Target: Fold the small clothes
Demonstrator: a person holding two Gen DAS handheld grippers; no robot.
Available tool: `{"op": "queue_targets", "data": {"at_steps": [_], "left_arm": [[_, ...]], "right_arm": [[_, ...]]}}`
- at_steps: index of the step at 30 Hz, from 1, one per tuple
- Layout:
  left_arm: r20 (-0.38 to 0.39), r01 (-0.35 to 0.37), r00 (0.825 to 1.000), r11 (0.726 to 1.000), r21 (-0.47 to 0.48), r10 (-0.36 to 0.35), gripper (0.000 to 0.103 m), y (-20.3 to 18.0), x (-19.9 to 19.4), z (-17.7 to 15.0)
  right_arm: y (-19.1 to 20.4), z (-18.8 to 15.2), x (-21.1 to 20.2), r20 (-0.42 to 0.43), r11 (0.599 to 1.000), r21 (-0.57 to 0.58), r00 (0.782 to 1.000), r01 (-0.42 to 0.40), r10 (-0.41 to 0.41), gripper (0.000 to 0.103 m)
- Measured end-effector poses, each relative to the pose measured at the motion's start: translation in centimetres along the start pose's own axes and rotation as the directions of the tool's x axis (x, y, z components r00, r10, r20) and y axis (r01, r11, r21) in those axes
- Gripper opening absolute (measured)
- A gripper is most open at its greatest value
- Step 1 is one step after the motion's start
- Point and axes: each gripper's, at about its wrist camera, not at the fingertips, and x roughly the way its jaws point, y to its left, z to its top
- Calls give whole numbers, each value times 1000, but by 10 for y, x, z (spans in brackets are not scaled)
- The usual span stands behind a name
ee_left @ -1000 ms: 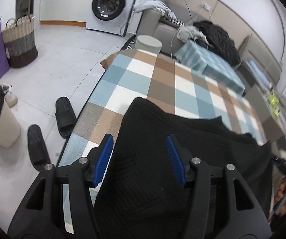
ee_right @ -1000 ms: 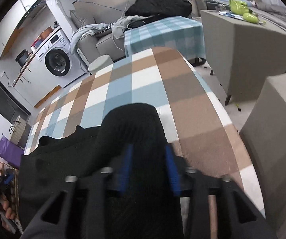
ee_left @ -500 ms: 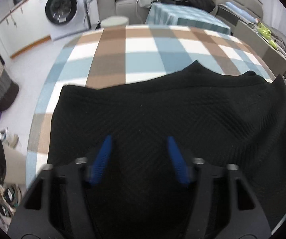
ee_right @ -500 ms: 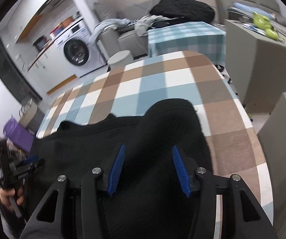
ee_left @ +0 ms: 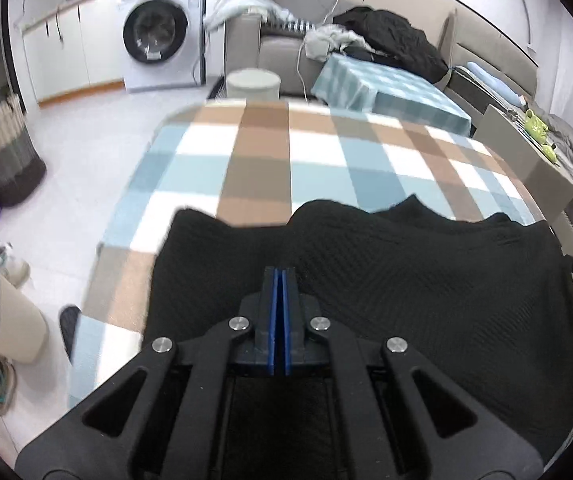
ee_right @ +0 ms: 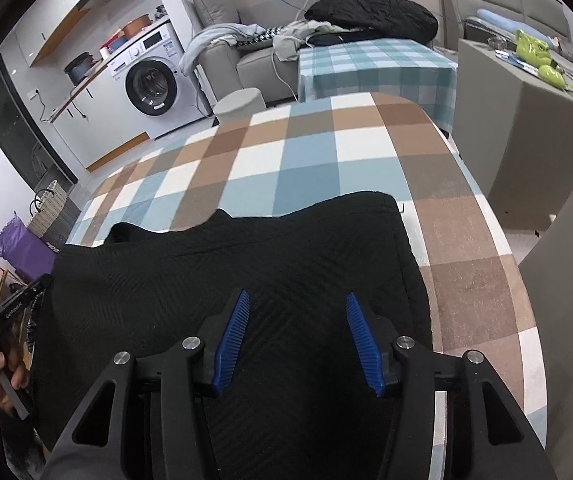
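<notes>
My left gripper [ee_left: 278,280] has just snapped its jaws fully together over the black garment [ee_left: 366,280], which lies across the near end of the checked desk [ee_left: 262,160]; whether cloth is pinched between them I can't quite tell. My right gripper [ee_right: 294,336] has its jaws half open above the garment, gripping nothing. If the left caught no fabric, the fold will slip and bunch. Beyond the desk stand a stool [ee_left: 252,82] and a washing machine [ee_left: 158,36], nothing blocking.
</notes>
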Motion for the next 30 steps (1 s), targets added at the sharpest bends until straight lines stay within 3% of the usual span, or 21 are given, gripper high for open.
{"op": "queue_targets", "data": {"at_steps": [3,4,5,7,11,15,20,21,22,23,28,30], "left_arm": [[-34,-18,999,1000,-10,17,20,4,6,-5],[-39,-28,999,999,-24,27,37,8,6,-6],[-35,-30,999,999,-37,29,46,11,6,-7],[-13,-38,999,996,-80,37,49,25,0,-7],[-18,-90,996,985,-148,88,49,54,-1,-5],[-77,-121,991,976,-182,109,49,76,15,-2],[-69,-121,991,983,-138,112,49,74,27,4],[-61,-123,991,985,-118,116,45,70,28,6],[-48,-100,994,990,-100,96,21,67,29,6],[-48,-72,997,993,-93,68,11,63,30,8],[67,-112,991,988,-105,119,6,67,2,10],[58,-111,991,982,-155,122,5,81,-1,11]], "right_arm": [[-6,0,0,1,1000,6,1000,26,-26,52],[-10,0,0,0,999,12,999,37,-37,52],[-15,1,0,-2,998,26,999,48,-48,52],[-24,2,1,-5,996,56,998,62,-62,53],[-43,5,4,-13,990,125,997,71,-70,53],[-48,8,13,-32,987,144,998,65,-61,53],[-48,11,17,-41,988,144,998,61,-56,53],[-48,11,17,-38,988,145,998,61,-56,53],[-49,11,17,-36,987,146,998,59,-54,53],[-49,11,16,-35,987,149,998,56,-51,53],[-54,9,13,-30,986,155,998,63,-59,53],[-58,8,14,-33,984,166,998,62,-58,54]]}}
